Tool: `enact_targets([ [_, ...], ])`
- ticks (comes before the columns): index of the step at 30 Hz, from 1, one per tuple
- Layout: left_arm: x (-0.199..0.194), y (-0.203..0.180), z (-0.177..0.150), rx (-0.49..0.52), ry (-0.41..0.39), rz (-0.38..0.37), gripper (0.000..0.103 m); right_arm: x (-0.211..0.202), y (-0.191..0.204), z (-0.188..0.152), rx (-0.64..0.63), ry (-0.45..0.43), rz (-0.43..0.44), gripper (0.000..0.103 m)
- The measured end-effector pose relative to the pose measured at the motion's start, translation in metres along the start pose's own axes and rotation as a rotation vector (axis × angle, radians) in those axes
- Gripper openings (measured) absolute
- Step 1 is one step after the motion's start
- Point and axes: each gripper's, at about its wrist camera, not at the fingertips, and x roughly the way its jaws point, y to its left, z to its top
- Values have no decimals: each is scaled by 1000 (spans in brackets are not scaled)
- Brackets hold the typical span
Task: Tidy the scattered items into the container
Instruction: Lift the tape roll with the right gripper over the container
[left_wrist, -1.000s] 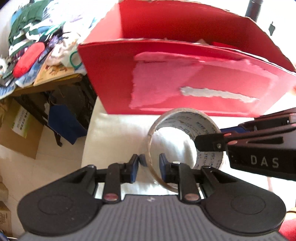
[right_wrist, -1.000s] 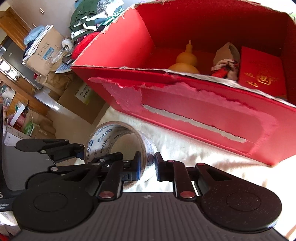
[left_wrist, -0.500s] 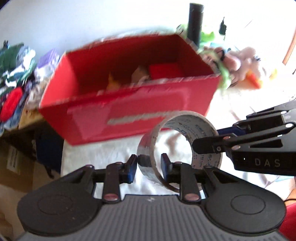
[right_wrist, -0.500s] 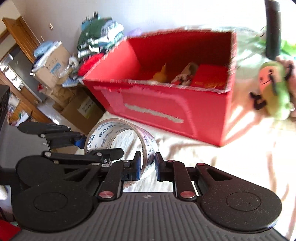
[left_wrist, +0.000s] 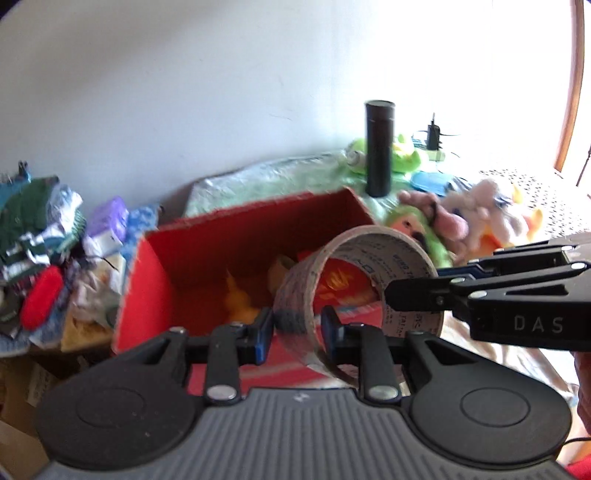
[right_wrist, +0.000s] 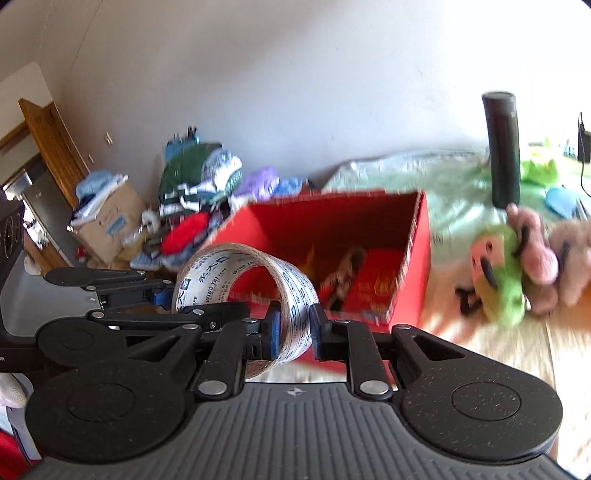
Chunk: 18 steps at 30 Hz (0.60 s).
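Both the left gripper (left_wrist: 297, 325) and the right gripper (right_wrist: 293, 326) clamp one packing tape roll (right_wrist: 243, 273), lifted before the red cardboard box (right_wrist: 417, 258).

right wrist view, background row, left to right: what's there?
wooden door → cardboard box → pile of clothes → red box → black cylinder → green plush toy

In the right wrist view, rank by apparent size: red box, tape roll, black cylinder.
1. red box
2. tape roll, though it's nearest the camera, which inflates it
3. black cylinder
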Motion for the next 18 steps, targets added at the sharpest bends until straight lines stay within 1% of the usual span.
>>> enact_targets([
  [5, 16, 32, 16, 12, -4, 51, 24, 37, 4, 21, 12, 10, 1, 15],
  [11, 55, 81, 24, -31, 61, 41, 24, 88, 8, 45, 68, 66, -10, 14],
  [18, 102, 112, 22, -36, 137, 45, 24, 134, 17, 54, 69, 134, -60, 12],
])
